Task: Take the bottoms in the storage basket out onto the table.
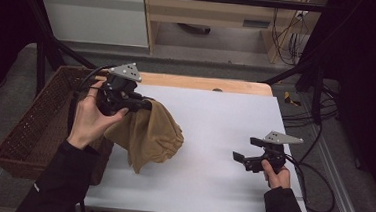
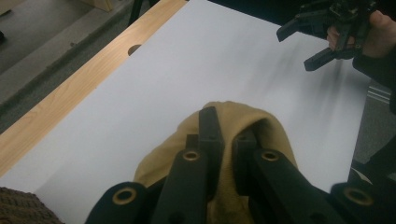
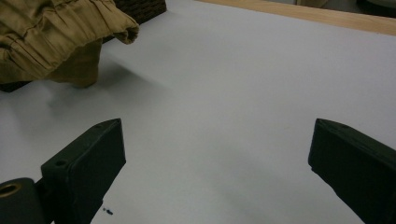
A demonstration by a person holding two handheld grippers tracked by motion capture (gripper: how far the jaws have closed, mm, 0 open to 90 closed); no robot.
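**Tan cloth lifted at the left, right jaws waiting**

Nearest me, my right gripper point(image 1: 247, 151) is hovering low over the white sheet point(image 1: 225, 123) at the right, jaws spread wide and gripping nothing; farther off and to the left, my left gripper point(image 1: 145, 104) is pinching the tan cloth point(image 1: 151, 133), jaws closed on a fold, so the soft gathered fabric is hanging in a loose bunch, its lower end near the sheet; I am judging this a lift after a pick; next my free jaws would need a hanging edge; beyond, at far left, the wicker basket point(image 1: 34, 120) is sitting, coarse and woven.
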